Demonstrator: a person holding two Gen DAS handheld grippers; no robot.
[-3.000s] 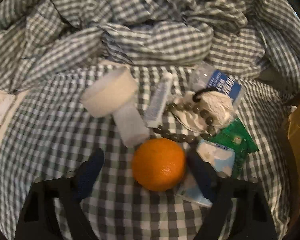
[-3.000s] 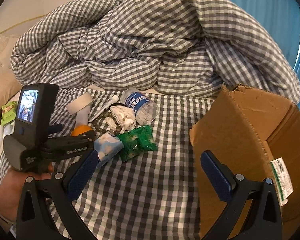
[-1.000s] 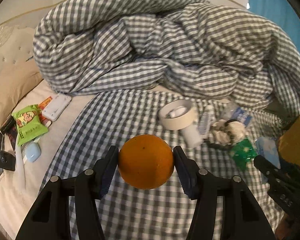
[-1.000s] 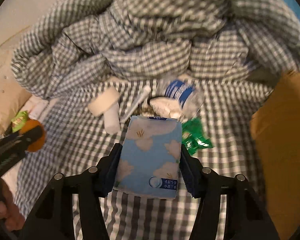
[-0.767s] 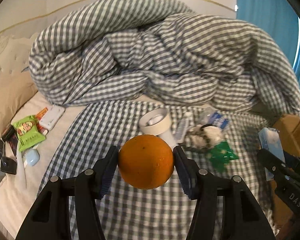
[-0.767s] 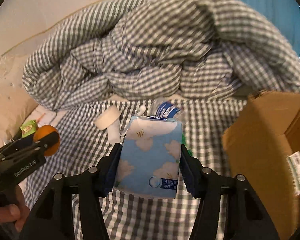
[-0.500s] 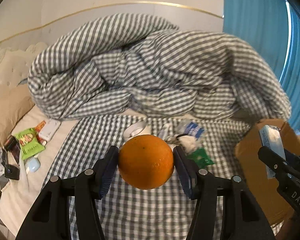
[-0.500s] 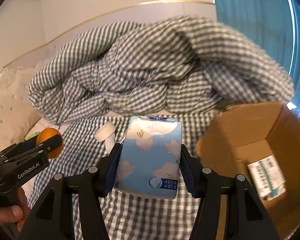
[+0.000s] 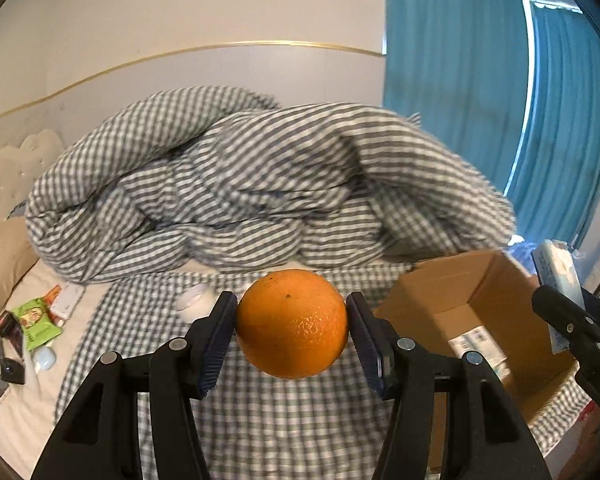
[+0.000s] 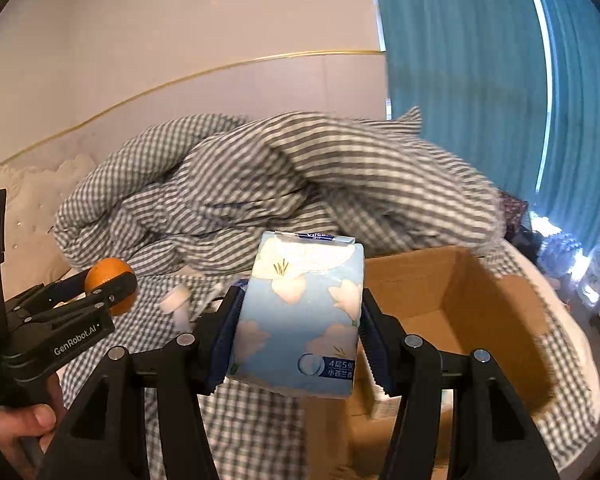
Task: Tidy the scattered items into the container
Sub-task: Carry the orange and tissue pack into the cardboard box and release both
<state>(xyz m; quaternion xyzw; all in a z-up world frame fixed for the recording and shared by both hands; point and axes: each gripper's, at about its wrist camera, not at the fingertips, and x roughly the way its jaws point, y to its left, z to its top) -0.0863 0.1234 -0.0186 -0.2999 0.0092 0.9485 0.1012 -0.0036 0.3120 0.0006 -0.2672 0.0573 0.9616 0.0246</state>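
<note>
- Left tool (image 9: 292, 326): closed on an orange (image 9: 292, 323), one blue pad pressed to each side of the fruit; held in the air above the checked bedsheet (image 9: 260, 412), left of the box.
- Right tool (image 10: 300, 320): closed on a tissue pack (image 10: 300, 316), light blue with white flowers and a dark blue strip at its top edge; the pack stands upright between the fingers, raised near the box's left corner.
- Cardboard box (image 9: 440, 280): brown, open at the top, standing on the bed at the right side. Contents seen from the left wrist view: white printed packets (image 9: 478, 344) lying on the bottom. The rest of the inside is hidden by the walls.
- Duvet (image 9: 260, 184): grey and white check, heaped at the back of the bed, its edge just behind the box.
- Loose things on the bed: a white round object (image 9: 196, 300) behind the left tool, blurred; a green snack packet (image 9: 36, 320) and small dark items at the far left, near the pillow.
- Curtain (image 9: 480, 100): blue, at the right behind the bed.
</note>
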